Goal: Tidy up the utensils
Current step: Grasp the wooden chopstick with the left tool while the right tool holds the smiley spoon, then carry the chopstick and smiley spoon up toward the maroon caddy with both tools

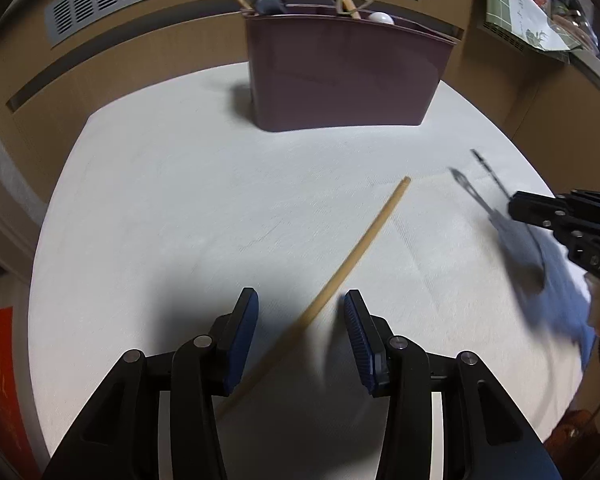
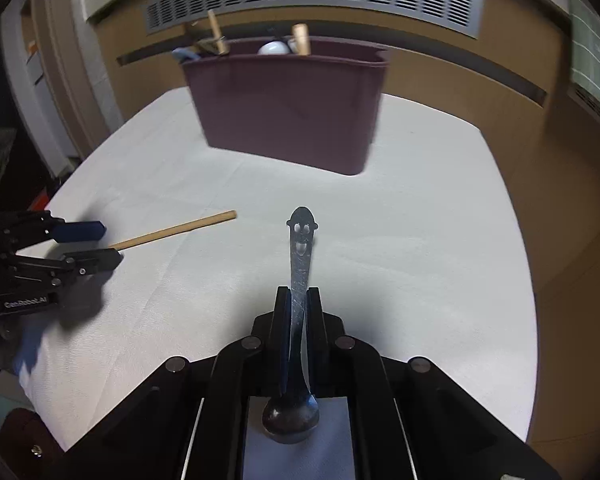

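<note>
The right hand-held gripper (image 2: 299, 300) pinches a metal spoon (image 2: 300, 264) by its handle, the smiley-face end pointing toward twelve o'clock at the maroon utensil bin (image 2: 288, 112), likely so it can be dropped in handle-up. The left hand-held gripper (image 1: 300, 312) is spread, straddling a wooden stick (image 1: 356, 256) that lies flat on the white bench (image 1: 180, 200), angled toward one o'clock; apparently it is lined up for a pinch. The bin already holds several utensils.

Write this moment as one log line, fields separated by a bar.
right gripper: shut on metal spoon | left gripper: open around wooden stick on tablecloth | maroon bin: holds utensils
</note>
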Demonstrator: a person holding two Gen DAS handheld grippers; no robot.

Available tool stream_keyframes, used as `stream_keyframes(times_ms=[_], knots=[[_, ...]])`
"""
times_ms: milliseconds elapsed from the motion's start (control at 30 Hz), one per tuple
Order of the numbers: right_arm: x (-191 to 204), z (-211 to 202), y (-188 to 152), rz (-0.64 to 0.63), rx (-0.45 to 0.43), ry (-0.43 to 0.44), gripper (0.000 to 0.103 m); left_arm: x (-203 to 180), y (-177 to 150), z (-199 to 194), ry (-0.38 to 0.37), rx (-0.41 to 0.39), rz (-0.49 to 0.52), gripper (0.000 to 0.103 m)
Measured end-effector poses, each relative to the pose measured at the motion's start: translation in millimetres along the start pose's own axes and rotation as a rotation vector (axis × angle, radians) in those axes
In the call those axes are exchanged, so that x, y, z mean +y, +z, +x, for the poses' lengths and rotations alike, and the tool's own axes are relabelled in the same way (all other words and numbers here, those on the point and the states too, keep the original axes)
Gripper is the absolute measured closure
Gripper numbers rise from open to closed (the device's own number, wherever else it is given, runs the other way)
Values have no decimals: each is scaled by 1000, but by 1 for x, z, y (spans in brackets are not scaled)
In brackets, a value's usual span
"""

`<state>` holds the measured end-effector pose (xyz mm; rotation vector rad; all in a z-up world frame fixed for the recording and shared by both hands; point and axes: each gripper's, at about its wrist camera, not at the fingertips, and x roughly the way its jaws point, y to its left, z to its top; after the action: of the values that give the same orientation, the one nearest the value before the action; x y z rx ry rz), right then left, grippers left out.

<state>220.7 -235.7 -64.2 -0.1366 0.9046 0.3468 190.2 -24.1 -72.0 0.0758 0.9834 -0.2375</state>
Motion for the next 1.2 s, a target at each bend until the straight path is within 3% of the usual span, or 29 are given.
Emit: stream_keyframes(times_ms=[267,300,400,667,767,867,933,1067,1200], knots=[[-7,-3,-8,24,10,7,98,4,34,22,24,-19,45,60],[-7,-2,-9,24,9,13,98,3,36,24,17,-19,58,63],[-6,0,-10,24,11,23,98,-4,43,27,-26,-18,101,84],[-4,2,-6,52,-3,63,97,-3,56,34,-81,1,146,97],[-1,-1,-4,58,-23,85,97,2,52,21,-108,-15,89,98],[1,-3,-3,60,-37,102,97,10,43,-13,-221,-99,-45,98],[3,-3,-2,61,-38,109,97,13,37,-32,-248,-161,-104,98],[8,-6,-1,52,-48,114,97,3,32,-57,-176,-249,-135,98],[8,-13,-1,50,-76,105,97,-8,36,-62,-156,-267,-136,98]])
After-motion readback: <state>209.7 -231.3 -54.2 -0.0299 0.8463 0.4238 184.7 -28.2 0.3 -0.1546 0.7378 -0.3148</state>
